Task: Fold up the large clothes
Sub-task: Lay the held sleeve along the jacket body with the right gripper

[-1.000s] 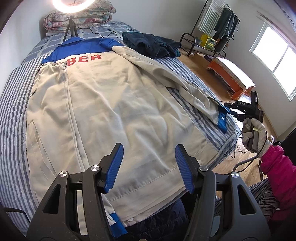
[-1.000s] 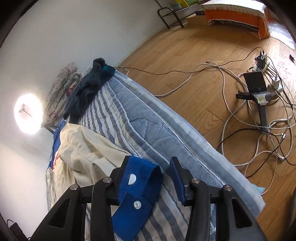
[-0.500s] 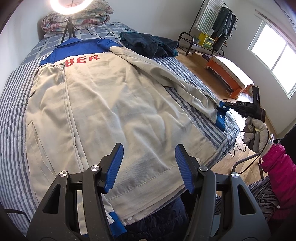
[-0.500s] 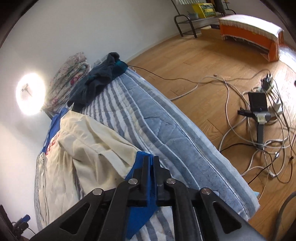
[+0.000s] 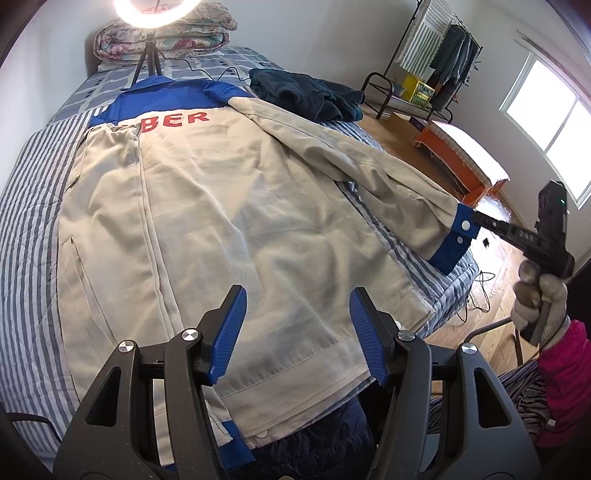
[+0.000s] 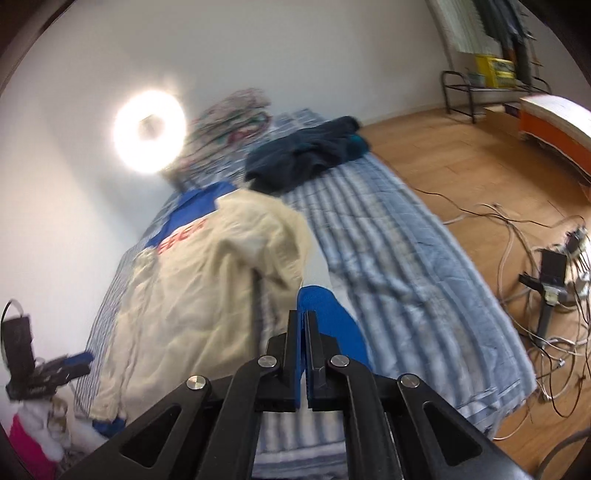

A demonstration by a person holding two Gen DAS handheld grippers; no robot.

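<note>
Beige work jacket point(image 5: 229, 206) lies back-up on the striped bed point(image 5: 29, 229), blue yoke and collar at the far end, red letters "BER" showing just below the yoke, hem at the near edge. Its left side is folded over the back, with the zipper line and a pocket slit facing up. Left gripper point(image 5: 297, 332) hovers above the near hem, jaws wide apart, blue pads point(image 5: 227, 334) clear of the fabric, nothing between them. Right gripper point(image 6: 304, 339) has its jaws pinched tight on the blue cuff point(image 5: 456, 240) of the right sleeve point(image 5: 354, 162); in the left wrist view that cuff hangs off the bed at the right edge, two white snaps visible, with the gloved right hand point(image 5: 539, 299) on the gripper handle further right. The sleeve runs from the far shoulder diagonally to the cuff, raised above the bedding at its near end. In the right wrist view the sleeve fabric bunches up in front of the jaws and the frame is motion-blurred. Dark blue garment point(image 5: 306, 94) sits crumpled on the far right of the bed, apart from the jacket. Ring light point(image 5: 155, 7) on a tripod stands at the far end, with a folded floral quilt point(image 5: 162, 40) behind it. Clothes rack point(image 5: 439, 62) and an orange bench point(image 5: 461, 155) stand on the wood floor to the right; cables point(image 6: 535, 266) sprawl on the floor beside the bed.
</note>
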